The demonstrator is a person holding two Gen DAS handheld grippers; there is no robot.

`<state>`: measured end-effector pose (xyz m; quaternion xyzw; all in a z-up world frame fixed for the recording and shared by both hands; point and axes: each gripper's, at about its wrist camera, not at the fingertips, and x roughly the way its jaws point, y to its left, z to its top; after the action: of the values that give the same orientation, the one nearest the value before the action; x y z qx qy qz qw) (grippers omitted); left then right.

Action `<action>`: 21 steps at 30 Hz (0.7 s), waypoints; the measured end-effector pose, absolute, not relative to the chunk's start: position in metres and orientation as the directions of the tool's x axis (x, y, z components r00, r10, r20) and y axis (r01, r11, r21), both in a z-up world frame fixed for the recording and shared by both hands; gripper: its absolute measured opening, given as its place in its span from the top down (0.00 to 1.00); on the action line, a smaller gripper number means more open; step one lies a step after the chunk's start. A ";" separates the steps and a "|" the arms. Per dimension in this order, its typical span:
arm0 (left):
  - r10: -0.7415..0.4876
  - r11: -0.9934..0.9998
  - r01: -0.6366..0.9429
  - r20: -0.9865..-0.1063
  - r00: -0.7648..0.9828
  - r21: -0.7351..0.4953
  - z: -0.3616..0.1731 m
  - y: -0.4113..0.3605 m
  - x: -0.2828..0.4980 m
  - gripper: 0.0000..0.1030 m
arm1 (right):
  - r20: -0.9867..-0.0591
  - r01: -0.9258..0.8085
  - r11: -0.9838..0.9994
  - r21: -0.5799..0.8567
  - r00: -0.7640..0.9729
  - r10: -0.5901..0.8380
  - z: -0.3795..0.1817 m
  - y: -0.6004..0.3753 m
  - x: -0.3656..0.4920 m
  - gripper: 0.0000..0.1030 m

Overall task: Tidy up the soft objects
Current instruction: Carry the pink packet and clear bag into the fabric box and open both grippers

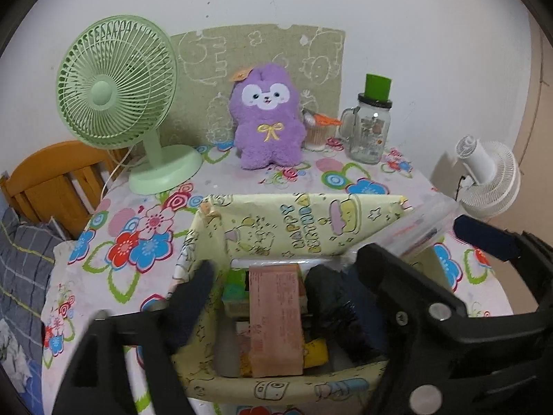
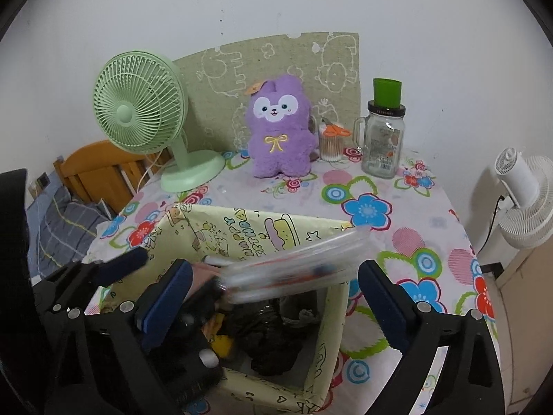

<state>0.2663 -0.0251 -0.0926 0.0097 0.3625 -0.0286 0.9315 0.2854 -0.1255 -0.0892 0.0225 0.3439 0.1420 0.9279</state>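
The clear pouch [image 2: 293, 259] lies tilted across the box [image 2: 331, 311] rim, long axis rising rightward. Both claws, left [image 1: 276, 287] and right [image 2: 276, 297], stand apart, gripping nothing.

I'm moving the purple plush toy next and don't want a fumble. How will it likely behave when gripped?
The purple plush toy looks fluffy and stuffed, so it will probably squash between the fingers and weigh little. It stands upright on short stubby legs, so a push would likely topple it. Its long pile may slip somewhat.

A floral-clothed table [image 2: 397, 242] bears a green fan [image 2: 145, 121], purple plush [image 2: 280, 131], glass jar [image 2: 383, 141] and yellow box [image 2: 331, 311].
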 end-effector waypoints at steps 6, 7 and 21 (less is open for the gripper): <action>-0.045 0.996 0.081 -0.668 0.743 0.023 -0.089 -0.032 0.262 0.03 | -0.631 -0.251 0.958 0.142 0.722 0.283 -0.088 -0.127 0.284 0.04; -0.042 0.997 0.078 -0.668 0.743 0.023 -0.088 -0.032 0.261 0.02 | -0.629 -0.256 0.956 0.144 0.722 0.288 -0.088 -0.126 0.283 0.04; 0.000 0.999 0.035 -0.651 0.759 0.040 -0.073 -0.014 0.232 0.00 | -0.600 -0.341 0.923 0.179 0.705 0.377 -0.076 -0.100 0.265 0.04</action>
<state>0.2320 -0.0142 -0.0734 0.0249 0.3469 -0.0092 0.9375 0.2652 -0.0999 -0.0762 0.0273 0.3309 0.1946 0.9230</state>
